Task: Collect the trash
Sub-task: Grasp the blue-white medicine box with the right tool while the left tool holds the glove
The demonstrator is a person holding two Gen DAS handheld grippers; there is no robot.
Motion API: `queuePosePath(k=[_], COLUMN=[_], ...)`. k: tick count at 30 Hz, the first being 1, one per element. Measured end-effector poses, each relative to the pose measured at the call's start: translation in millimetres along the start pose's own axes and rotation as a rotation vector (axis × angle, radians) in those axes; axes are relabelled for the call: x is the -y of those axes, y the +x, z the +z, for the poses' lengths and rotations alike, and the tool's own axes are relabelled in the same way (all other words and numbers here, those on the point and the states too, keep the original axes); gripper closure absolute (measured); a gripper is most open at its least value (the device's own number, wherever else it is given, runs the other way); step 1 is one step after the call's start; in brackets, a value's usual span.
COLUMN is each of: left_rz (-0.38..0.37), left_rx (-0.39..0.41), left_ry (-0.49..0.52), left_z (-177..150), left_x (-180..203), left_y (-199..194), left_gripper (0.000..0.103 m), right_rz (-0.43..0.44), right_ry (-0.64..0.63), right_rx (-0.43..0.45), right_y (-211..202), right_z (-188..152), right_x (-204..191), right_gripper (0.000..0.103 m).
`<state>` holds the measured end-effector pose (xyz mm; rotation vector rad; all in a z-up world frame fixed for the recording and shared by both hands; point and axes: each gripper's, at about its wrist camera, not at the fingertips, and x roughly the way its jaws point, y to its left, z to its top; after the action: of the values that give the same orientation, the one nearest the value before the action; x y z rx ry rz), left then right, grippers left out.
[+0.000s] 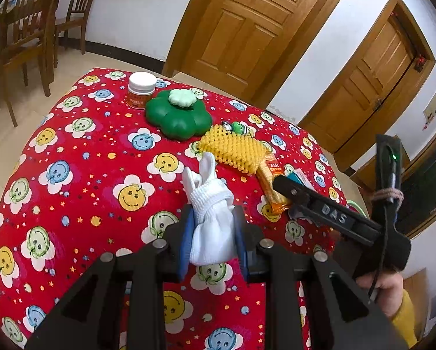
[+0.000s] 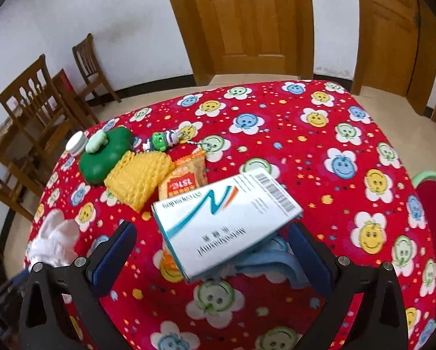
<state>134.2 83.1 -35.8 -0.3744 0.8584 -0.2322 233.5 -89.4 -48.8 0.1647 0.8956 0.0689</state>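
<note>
My left gripper (image 1: 213, 233) is shut on a rolled bundle of white socks (image 1: 209, 213), which it holds just above the red smiley-flower tablecloth (image 1: 86, 175). In the right wrist view my right gripper (image 2: 212, 227) stands open and wide. A white and blue medicine box (image 2: 226, 221) lies tilted between its blue pads (image 2: 116, 250), with a gap on the left side. The box rests on a light blue cloth (image 2: 279, 259). Behind it are an orange snack packet (image 2: 186, 180) and a yellow foam net (image 2: 139, 178).
Farther back stand a green flower-shaped box (image 1: 177, 116), a white-lidded orange jar (image 1: 142, 89) and a small green toy (image 2: 159, 143). A green-rimmed red thing (image 2: 433, 233) sits off the table's right edge. Wooden chairs (image 2: 34, 108) and doors (image 2: 247, 23) surround the table.
</note>
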Motion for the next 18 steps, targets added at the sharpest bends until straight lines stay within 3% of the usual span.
queuePosePath(k=[5,6,7,9,14,18], left_rz=[0.009,0.011,0.012,0.012,0.019,0.023], left_rx=[0.001,0.002,0.002,0.004,0.013,0.014], left_ry=[0.008,0.010,0.011,0.013,0.014,0.017], left_z=[-2,-2,-3,-4,-4,-5], left_x=[3,4,5,7,11,14], left_y=[-1,-2,-3,-4,-7,-8], left_gripper=[0.077,0.077,0.077,0.077,0.077,0.077], right_rz=[0.028,0.029,0.028,0.031,0.020,-0.044], right_ry=[0.042,0.049,0.051,0.055,0.043,0.060], right_rx=[-0.003,0.004,0.008,0.005,0.024,0.012], right_y=[6,4,3,1,-8,-13], right_z=[2,2,2,1,-1,-4], right_x=[4,7,8,13,20,38], right_gripper=[0.002,0.013,0.030,0.043,0.058,0.059])
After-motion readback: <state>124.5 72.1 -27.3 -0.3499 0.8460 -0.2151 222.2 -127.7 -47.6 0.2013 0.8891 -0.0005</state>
